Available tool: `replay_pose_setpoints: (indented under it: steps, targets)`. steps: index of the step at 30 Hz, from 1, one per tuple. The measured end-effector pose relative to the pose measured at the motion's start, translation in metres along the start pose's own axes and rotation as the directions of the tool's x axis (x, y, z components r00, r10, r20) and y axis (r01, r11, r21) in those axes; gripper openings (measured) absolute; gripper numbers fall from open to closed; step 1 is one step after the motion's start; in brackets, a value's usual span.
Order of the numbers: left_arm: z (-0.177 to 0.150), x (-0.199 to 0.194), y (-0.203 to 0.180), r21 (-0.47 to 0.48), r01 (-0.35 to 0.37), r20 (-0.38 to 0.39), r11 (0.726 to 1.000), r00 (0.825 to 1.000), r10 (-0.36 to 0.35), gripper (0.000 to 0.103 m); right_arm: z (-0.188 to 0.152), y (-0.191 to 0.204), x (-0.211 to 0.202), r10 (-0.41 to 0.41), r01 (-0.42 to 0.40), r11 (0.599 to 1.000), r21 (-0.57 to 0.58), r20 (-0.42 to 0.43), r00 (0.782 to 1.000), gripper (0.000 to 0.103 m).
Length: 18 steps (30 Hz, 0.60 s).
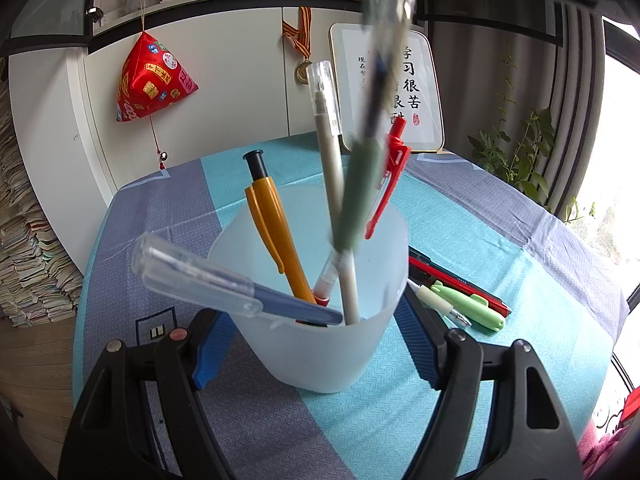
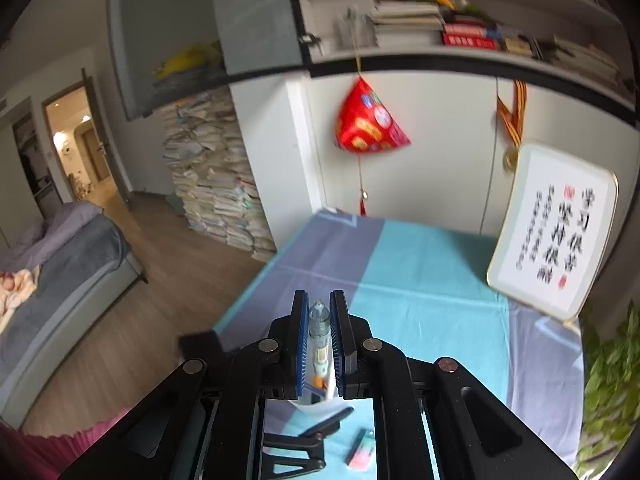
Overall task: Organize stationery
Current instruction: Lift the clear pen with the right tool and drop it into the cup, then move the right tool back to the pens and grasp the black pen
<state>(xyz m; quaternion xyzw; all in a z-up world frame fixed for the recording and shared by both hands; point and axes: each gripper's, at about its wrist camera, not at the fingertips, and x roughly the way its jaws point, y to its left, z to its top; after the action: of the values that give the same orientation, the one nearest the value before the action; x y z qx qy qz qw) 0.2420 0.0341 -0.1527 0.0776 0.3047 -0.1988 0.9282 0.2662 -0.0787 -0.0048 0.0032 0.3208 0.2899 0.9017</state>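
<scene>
Left claw (image 1: 308, 344) holds the frosted cup (image 1: 320, 344): blue pads pressed on both sides of its wall, cup upright on the surface (image 1: 460, 216), which carries a teal and grey-blue cloth.

In the cup: an orange pen (image 1: 272, 224) leaning left, a grey pen with a clear cap (image 1: 330, 152) standing near upright, a red pen (image 1: 390, 176) against the far right rim, and a blue pen with a clear cap (image 1: 200, 276) lying over the near left rim, cap end sticking out.

Right claw (image 2: 319, 334) is nearly closed, gripping a clear-barrelled pen (image 2: 319, 334) between its blue pads. In the left wrist view the same pen (image 1: 360, 184), with a green grip sleeve, hangs blurred above the cup, lower end inside the mouth among the other pens. Can't tell if its tip touches anything.

Right of the cup on the surface: a light green pen (image 1: 468, 304), uncapped, with a red and black item (image 1: 452, 276) just behind it, partly hidden, can't tell what it is. The right wrist view shows a small pink and green eraser-like block (image 2: 360, 454) on the cloth under the claw.

Far edge: framed calligraphy board (image 1: 424, 92) leaning against the white cabinet (image 1: 240, 92); a red pyramid ornament (image 1: 152, 80) and a medal (image 1: 303, 70) hang on the cabinet front.
</scene>
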Motion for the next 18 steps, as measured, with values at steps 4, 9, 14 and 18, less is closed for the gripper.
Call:
replay_pose_setpoints:
  steps: [4,9,14,18]
  targets:
    - [0.0,0.0,0.0,0.0,0.0,0.0,1.0,1.0,0.0,0.075,-0.012,-0.01,0.017,-0.003,0.004,1.0,0.018,-0.067,0.998,0.012]
    - [0.001,0.0,0.001,-0.001,0.001,-0.001,1.0,1.0,-0.001,0.075,-0.025,-0.012,0.03,-0.005,0.008,1.0,0.021,-0.119,0.993,0.012]
    - [0.001,0.0,0.0,-0.002,0.001,-0.003,1.0,1.0,-0.001,0.075,-0.028,-0.015,0.031,0.004,-0.001,1.0,0.026,-0.135,0.991,0.012]
    - [0.001,-0.001,0.0,-0.003,0.001,-0.004,1.0,1.0,-0.001,0.075,-0.037,-0.014,0.039,0.016,-0.012,1.0,0.026,-0.197,0.98,0.012]
